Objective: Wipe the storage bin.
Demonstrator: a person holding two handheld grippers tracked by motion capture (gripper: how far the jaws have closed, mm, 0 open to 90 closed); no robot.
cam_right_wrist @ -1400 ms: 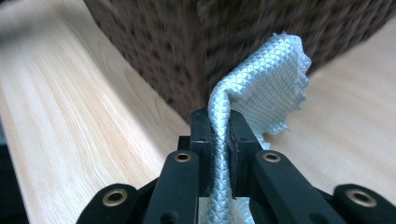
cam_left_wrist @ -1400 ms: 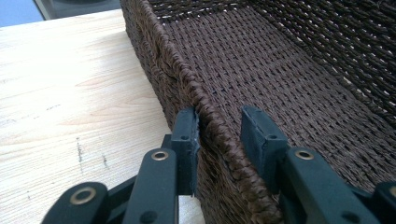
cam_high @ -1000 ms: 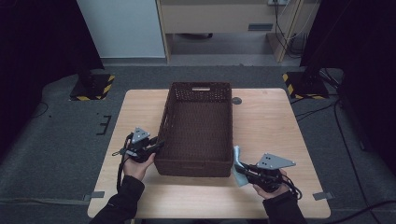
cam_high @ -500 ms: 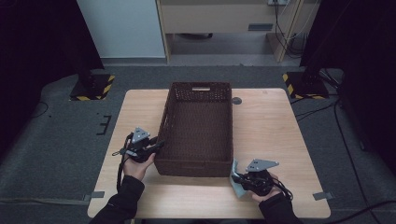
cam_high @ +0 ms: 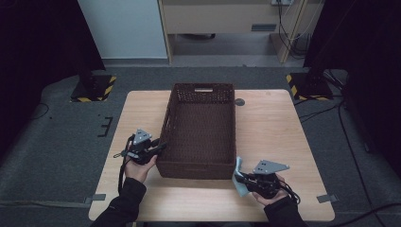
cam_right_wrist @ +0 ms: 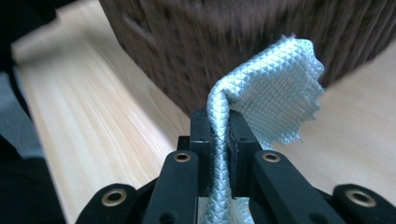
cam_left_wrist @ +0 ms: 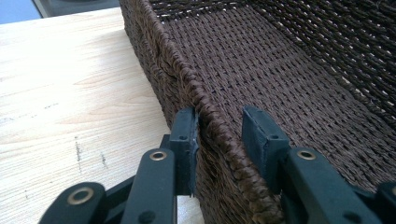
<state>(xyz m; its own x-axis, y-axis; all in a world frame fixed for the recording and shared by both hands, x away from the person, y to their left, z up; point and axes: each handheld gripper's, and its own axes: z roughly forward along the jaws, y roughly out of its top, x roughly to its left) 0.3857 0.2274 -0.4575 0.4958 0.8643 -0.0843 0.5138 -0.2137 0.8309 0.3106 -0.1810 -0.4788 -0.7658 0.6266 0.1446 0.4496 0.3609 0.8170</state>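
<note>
A dark brown woven basket (cam_high: 200, 132) stands in the middle of the light wooden table (cam_high: 274, 127). My left gripper (cam_high: 161, 147) is at its near left wall. In the left gripper view, that gripper (cam_left_wrist: 219, 135) is open, with the basket's braided rim (cam_left_wrist: 212, 122) between the jaws; the left jaw touches the outer wall. My right gripper (cam_high: 238, 178) is low by the basket's near right corner, shut on a pale blue textured cloth (cam_high: 239, 176). The right gripper (cam_right_wrist: 219, 137) pinches a fold of that cloth (cam_right_wrist: 275, 95), which fans out in front of the basket wall (cam_right_wrist: 224, 46).
A small dark round disc (cam_high: 239, 101) lies on the table just right of the basket's far end. Bare tabletop lies on both sides of the basket. Yellow-and-black striped stand bases (cam_high: 94, 91) (cam_high: 307, 86) sit on the grey floor beyond the table's far corners.
My right gripper has slid toward the table's front edge and a little left, carrying the cloth. The left gripper has stayed at the basket's left wall.
</note>
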